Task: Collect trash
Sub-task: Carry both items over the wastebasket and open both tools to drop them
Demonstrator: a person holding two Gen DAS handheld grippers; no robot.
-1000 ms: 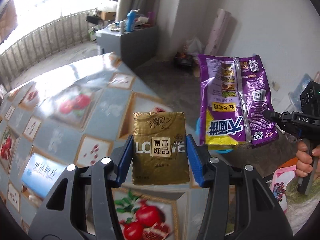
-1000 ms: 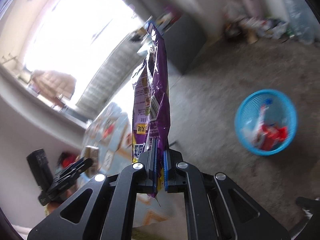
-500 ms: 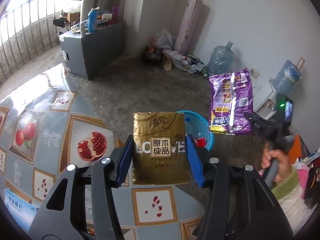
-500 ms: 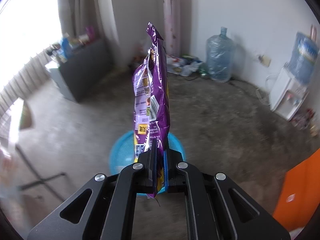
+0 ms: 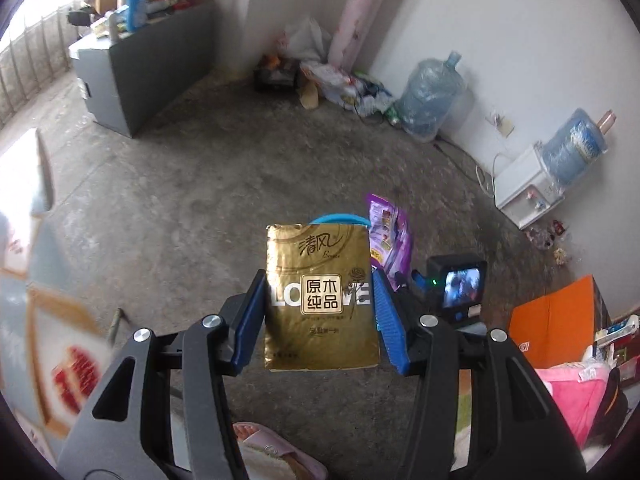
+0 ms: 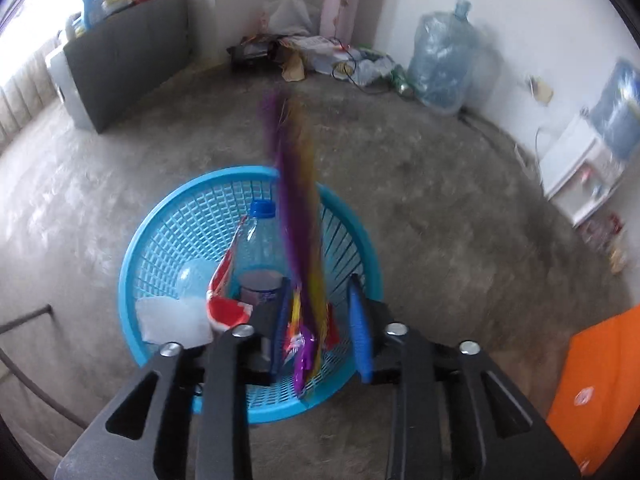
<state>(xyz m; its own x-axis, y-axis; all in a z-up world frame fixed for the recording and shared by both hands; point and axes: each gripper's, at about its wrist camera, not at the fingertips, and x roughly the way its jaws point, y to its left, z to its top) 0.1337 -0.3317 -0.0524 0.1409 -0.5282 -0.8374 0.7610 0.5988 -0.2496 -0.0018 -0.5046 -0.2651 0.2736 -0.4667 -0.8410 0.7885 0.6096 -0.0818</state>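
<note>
Dropping purple snack bag [image 6: 298,240] from parted right gripper [image 6: 320,332] into blue mesh basket [image 6: 160,232] already holding plastic bottle [image 6: 260,240], leaving gold tissue pack [image 5: 320,296], clamped in left gripper [image 5: 320,316], awaiting disposal just near of basket.

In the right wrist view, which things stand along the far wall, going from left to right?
Grey cabinet → pile of bags and litter in the corner → large clear water jug → white water dispenser.

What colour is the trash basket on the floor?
Bright blue basket; the right wrist view shows it best.
</note>
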